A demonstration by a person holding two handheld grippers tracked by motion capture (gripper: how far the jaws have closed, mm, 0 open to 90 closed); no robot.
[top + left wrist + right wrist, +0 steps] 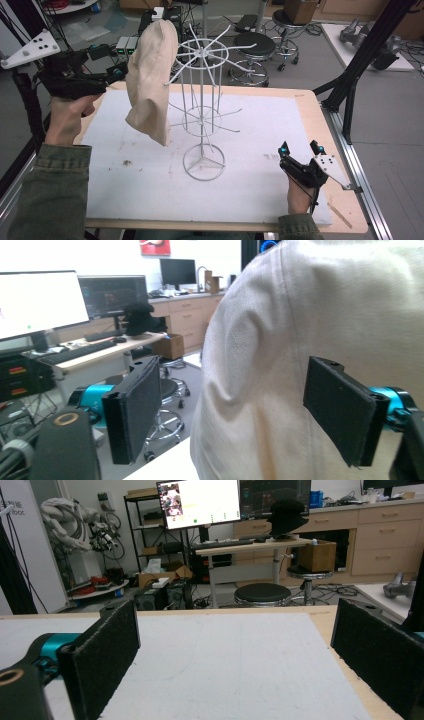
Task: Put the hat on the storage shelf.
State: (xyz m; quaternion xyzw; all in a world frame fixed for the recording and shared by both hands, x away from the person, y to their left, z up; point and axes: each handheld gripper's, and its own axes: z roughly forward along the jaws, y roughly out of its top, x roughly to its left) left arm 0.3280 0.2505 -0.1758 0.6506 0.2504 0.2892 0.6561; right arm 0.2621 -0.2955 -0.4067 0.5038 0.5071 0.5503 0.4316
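High view: the cloth bag (150,80) is hanging on the wire rack (202,100), up on one of the top arms, on the rack's left side.
Rack: it is standing on the white mat (250,150) in the middle of the desk (310,107). Its round foot is sitting flat.
Left gripper (120,74): a hand is holding it up high, just beside the bag. Its fingers (135,407) are standing wide open. In the left gripper view the bag (320,340) is sitting between them, but the pads are not pressing on it.
Right gripper (301,148): it is resting low on the desk, well apart from the rack. Its fingers (100,655) are standing open with nothing between them.
Step in hand: letting go of the bag so it is hanging by itself, I think.
How to do it well: be pulling the left gripper straight back, away from the bag, with the fingers wide. That way no pad is catching the cloth.
Go slow: the bag is soft and may be swinging. A snag could be dragging it off the arm.
Watch the rack: it is thin and light. A hard tug could be tipping it.
Right gripper's job: be keeping it low and out of the way, or ready to be steadying the foot if the rack is rocking.
Check: I cannot tell how far the bag is sitting on the arm, so be looking before moving off.
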